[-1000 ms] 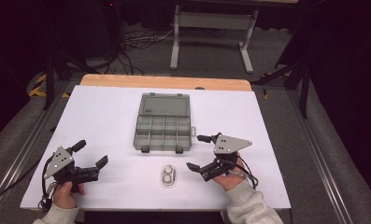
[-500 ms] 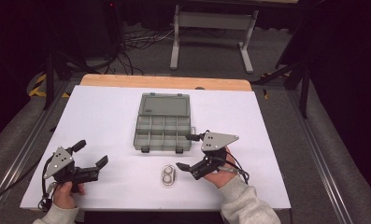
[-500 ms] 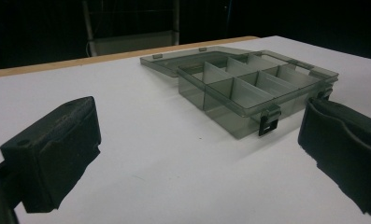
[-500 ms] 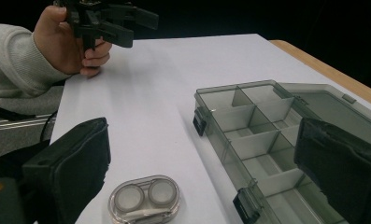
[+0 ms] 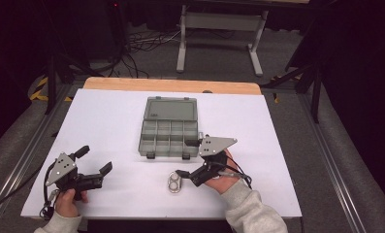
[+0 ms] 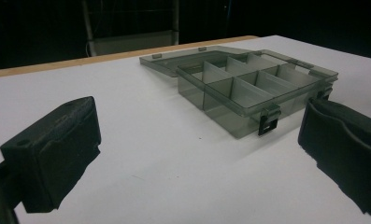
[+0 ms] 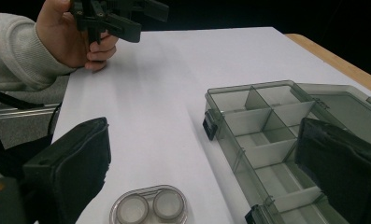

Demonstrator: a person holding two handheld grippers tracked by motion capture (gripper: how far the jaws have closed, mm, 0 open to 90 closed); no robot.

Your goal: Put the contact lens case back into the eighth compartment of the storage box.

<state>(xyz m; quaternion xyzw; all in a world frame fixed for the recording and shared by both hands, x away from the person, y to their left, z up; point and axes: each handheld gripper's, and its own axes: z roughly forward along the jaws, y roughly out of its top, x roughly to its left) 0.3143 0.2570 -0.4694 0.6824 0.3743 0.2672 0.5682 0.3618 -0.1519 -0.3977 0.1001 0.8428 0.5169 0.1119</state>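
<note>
the right gripper (image 5: 192, 158) is hovering with jaws spread and empty just beside the lens case (image 5: 174, 182) lying near the open box (image 5: 169, 127), while the left gripper (image 5: 94, 159) is resting released, well apart on the table (image 5: 107, 121).

White table surface (image 5: 107, 126) with a light wooden far edge; translucent smoke-grey compartment box (image 5: 169, 128) with black latches. Clear, colourless twin-well case (image 5: 174, 182). Black left gripper (image 5: 95, 164) and right gripper (image 5: 189, 158), each with a grey plate; pale grey sleeves.
</note>
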